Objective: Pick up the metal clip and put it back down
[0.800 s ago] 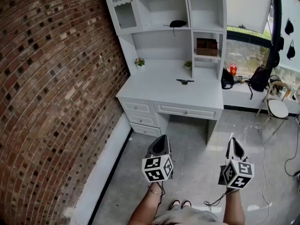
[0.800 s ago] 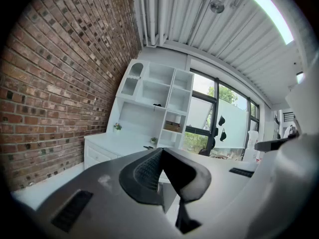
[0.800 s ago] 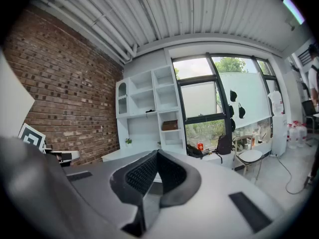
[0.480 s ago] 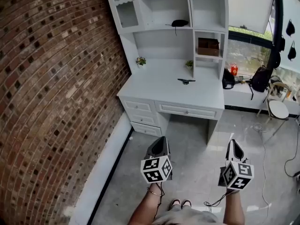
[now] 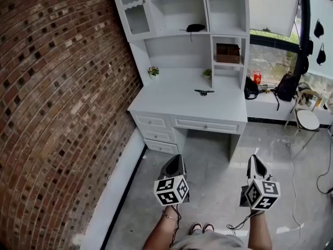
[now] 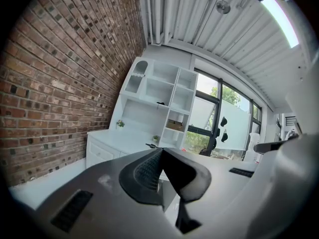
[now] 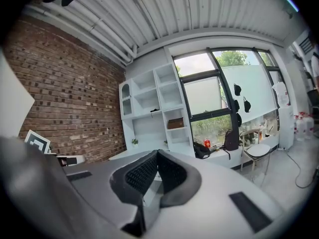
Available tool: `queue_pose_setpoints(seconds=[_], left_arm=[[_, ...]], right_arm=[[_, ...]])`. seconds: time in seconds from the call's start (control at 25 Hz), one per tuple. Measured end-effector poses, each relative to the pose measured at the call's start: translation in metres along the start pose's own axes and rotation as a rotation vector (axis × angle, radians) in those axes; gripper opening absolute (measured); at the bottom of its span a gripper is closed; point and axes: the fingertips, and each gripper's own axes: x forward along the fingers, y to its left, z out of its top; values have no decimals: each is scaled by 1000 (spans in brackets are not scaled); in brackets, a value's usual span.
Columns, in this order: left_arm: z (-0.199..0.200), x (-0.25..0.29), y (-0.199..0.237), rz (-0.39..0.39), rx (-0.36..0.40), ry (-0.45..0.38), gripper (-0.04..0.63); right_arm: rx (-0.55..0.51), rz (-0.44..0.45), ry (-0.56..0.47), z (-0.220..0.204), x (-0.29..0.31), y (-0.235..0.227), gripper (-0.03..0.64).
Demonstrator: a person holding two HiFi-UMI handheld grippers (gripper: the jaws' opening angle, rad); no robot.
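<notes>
Metal clip [image 5: 204, 91] lies on the desk [image 5: 177, 102], well ahead. My left gripper [image 5: 178, 161] and right gripper [image 5: 256, 163] are both closed on nothing; next I must approach and open one.

Head cam looks fwd & steeply down from standing height: left gripper [image 5: 177, 159] & right gripper [image 5: 254, 159] close below, white desk [image 5: 197, 100] well ahead across the floor [image 5: 218, 176]. Each gripper view sits right behind its own jaws, tilted up twd the ceiling [image 6: 224, 29]. All 3 share the desk, shelves [image 5: 182, 7] & brick wall [image 5: 57, 87].
</notes>
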Motion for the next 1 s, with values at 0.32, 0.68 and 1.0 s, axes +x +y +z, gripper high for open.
queue_pose_setpoints(seconds=[0.32,0.68,1.0], left_arm=[[13,7,13,-2,17,-13,2],[20,15,31,-2,22,-15,2],[5,21,46,8,12,19,2]], right_arm=[[-1,8,-16,5,11,12,52],[-33,5,-14,6,22,27,103],[-25,-24,19,-4,28,25,116]])
